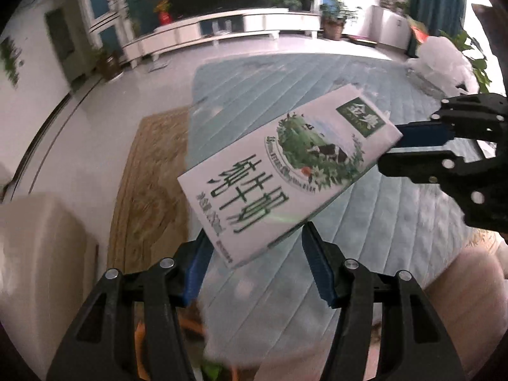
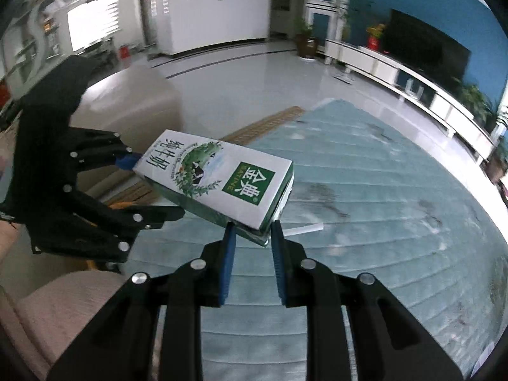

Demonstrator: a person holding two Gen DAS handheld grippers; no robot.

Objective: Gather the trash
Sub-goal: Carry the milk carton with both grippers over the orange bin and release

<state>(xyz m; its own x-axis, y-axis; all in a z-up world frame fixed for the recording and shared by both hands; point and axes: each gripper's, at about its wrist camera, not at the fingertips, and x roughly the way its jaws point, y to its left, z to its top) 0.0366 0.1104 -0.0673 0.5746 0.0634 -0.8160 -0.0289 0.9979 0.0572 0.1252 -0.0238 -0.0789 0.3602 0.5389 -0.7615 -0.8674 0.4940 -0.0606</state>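
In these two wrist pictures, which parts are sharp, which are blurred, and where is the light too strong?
Left wrist view: the milk carton print is readable, the TV cabinet is smeared by motion blur, and the windows at top right burn out to white. Right wrist view: the carton logo is sharp, the window at upper left is overexposed, and the floor shows glare. Both views bend straight lines near the rim.

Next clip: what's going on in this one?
A person with two handheld grippers has a white-and-green milk carton lifted above a light blue quilted mat. The right gripper is clamped on the carton's top end. The left gripper is open around the bottom end. A white drinking straw lies on the mat below.
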